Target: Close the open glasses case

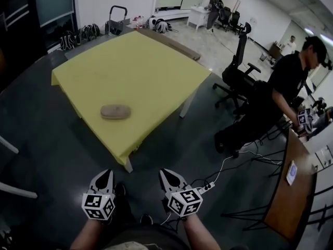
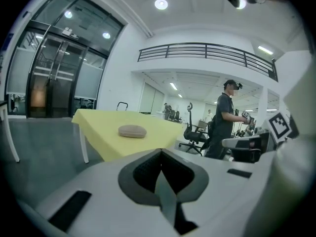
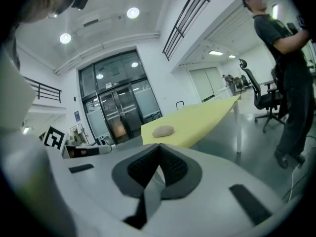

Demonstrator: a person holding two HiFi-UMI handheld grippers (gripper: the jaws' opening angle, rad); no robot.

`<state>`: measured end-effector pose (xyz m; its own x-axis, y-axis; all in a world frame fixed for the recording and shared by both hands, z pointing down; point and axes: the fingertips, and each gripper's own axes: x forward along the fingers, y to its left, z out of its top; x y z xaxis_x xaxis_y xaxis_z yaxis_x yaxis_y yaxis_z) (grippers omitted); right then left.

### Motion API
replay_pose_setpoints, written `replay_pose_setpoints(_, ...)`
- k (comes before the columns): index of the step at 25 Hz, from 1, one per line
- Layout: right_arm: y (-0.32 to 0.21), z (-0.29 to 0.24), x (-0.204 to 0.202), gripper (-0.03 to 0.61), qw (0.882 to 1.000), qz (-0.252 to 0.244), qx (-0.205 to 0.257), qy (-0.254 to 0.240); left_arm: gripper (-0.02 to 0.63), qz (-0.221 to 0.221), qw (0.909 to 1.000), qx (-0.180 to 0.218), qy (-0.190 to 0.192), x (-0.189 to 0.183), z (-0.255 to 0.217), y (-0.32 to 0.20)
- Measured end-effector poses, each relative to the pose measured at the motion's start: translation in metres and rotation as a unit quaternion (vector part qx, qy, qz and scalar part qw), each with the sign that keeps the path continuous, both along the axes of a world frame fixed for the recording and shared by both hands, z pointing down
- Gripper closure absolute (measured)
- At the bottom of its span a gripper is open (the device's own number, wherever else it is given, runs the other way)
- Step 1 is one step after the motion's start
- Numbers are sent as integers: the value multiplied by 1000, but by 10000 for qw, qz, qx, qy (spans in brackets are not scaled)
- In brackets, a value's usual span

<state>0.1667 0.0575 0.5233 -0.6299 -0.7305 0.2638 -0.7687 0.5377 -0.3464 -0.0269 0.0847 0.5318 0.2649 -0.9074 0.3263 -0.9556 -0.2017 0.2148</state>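
Head view steeply down, gripper views low, sharing distant glasses case (image 1: 115,111)

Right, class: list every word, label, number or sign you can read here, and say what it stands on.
No text can be read.
Left cube, right cube: square patterns only, no letters.
Blue sign by the glass doors: too small to read.
White item on the wooden desk: too small to read.

1. The glasses case (image 1: 115,111) is a light brown oval with round ends.
2. It lies flat on the yellow table (image 1: 151,61), with its long side going left to right in the head view.
3. It sits nearer the table's front edge than the back.
4. It looks shut, like one smooth lump.
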Motion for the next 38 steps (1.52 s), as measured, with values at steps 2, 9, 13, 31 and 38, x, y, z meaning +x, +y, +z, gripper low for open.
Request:
replay_pose_setpoints(2, 13, -9, 4, 589, 9999, -26, 92, -116, 604, 26, 10000, 38, -10, 7, -6, 12)
replay_pose_setpoints(9, 53, -30, 3, 589, 9980, -291, 405, -385, 604, 104, 9996, 217, 114, 21, -28, 40)
replay_pose_setpoints(13, 63, -46, -1, 589, 9976, -294, 506, -372, 604, 108, 9987, 429, 255, 22, -45, 46)
replay_pose_setpoints(31, 76, -51, -51, 590, 9975, -520, 455, -138, 604, 94, 9980, 506, 365, -17, -55, 68)
replay_pose_setpoints(38, 86, -45, -68, 591, 9956, -763, 463, 290, 604, -44, 9986, 451, 280, -31, -53, 80)
